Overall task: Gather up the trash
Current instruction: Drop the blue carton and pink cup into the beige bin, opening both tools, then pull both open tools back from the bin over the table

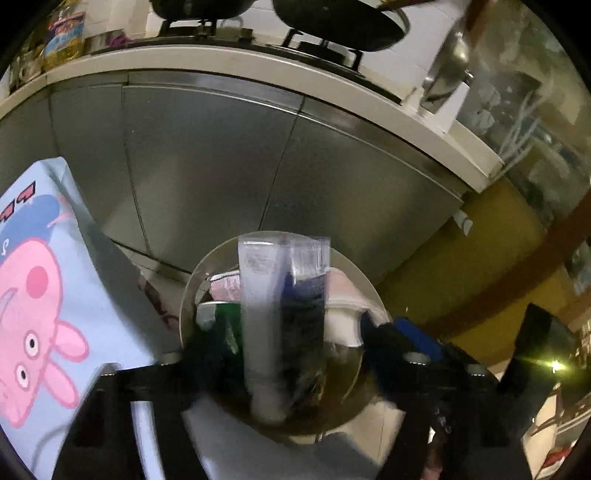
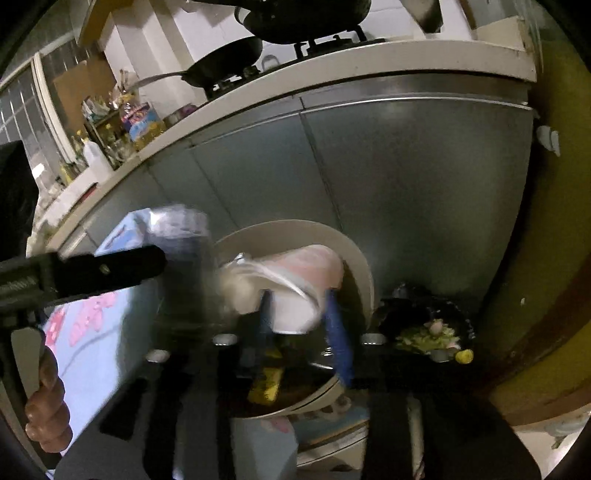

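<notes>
Both grippers stand open: left gripper [image 1: 284, 350] around a falling tube [image 1: 260, 317], right gripper [image 2: 301, 332] around a white cup [image 2: 295, 310] over the bin [image 2: 354, 258]; only the right view shows a black bag of scraps [image 2: 428, 328].

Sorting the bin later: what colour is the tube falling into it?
White tube, clearest in the left wrist view.

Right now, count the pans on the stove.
2. One dark pan sits on the left burner, its long handle pointing left. A second, larger dark pan sits on the burner to its right, cut off by the frame's top edge. Others may be out of view.
</notes>
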A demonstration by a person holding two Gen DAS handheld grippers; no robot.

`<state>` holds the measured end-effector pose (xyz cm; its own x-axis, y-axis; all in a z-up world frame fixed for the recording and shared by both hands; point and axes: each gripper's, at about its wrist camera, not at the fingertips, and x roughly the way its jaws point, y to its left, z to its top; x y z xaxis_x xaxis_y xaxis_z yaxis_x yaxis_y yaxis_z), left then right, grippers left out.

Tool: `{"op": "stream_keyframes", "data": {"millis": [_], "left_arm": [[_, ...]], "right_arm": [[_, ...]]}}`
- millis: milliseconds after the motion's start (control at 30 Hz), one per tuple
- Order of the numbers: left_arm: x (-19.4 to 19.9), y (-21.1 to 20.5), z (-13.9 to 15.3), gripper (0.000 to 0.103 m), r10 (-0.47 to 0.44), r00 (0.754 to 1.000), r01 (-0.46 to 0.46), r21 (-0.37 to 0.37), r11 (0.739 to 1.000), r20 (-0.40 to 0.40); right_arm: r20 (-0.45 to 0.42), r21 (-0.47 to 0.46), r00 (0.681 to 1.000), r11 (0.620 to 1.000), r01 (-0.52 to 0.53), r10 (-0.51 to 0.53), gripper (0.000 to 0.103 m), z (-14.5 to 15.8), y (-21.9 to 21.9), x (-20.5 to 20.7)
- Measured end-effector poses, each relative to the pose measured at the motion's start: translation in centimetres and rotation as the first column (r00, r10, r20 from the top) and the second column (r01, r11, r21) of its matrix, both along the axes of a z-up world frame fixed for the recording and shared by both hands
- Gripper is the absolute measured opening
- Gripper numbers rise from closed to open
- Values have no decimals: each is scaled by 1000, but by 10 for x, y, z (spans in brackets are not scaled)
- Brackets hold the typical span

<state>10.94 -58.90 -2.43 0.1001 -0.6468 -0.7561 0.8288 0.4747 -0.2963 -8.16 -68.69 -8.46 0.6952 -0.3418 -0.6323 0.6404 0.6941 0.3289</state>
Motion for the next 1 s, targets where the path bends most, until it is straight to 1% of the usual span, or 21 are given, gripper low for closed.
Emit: {"op": "stream_keyframes", "data": {"millis": [33,133,200,400,467,600,700,800,900,1000], "left_arm": [[3,0,-1,84,9,1000,-9,-1,1000,-1],[7,6,4,82,11,1000,-11,-4,1000,-16],[6,16,12,82,28,1000,-28,-26,999,3],[-18,57,35,82,68,992,-63,-49,997,107],[-29,71,40,81,73,987,-67,-50,997,145],[-52,103,54,81,83,972,-70,-65,995,218],[-68,126,66,81,91,954,-71,-82,994,284],[-80,147,78,81,100,943,-69,-107,992,317],[-87,161,86,81,109,933,-71,-121,990,342],[-93,173,91,82,117,927,-77,-126,989,356]], "right_arm": [[-7,-4,1000,1000,3,-3,43,0,1,0],[-2,-8,1000,1000,5,-5,43,8,7,-6],[7,-31,1000,999,10,-10,43,18,18,-14],[90,-25,995,999,41,-38,43,43,54,-51],[120,-14,991,999,53,-50,45,49,66,-62],[189,24,979,997,70,-74,45,58,99,-85],[230,48,969,996,80,-89,46,64,118,-94],[264,64,959,994,91,-105,46,71,140,-102],[274,67,956,994,91,-106,53,78,155,-106],[286,53,952,994,100,-111,55,88,170,-112]]}}
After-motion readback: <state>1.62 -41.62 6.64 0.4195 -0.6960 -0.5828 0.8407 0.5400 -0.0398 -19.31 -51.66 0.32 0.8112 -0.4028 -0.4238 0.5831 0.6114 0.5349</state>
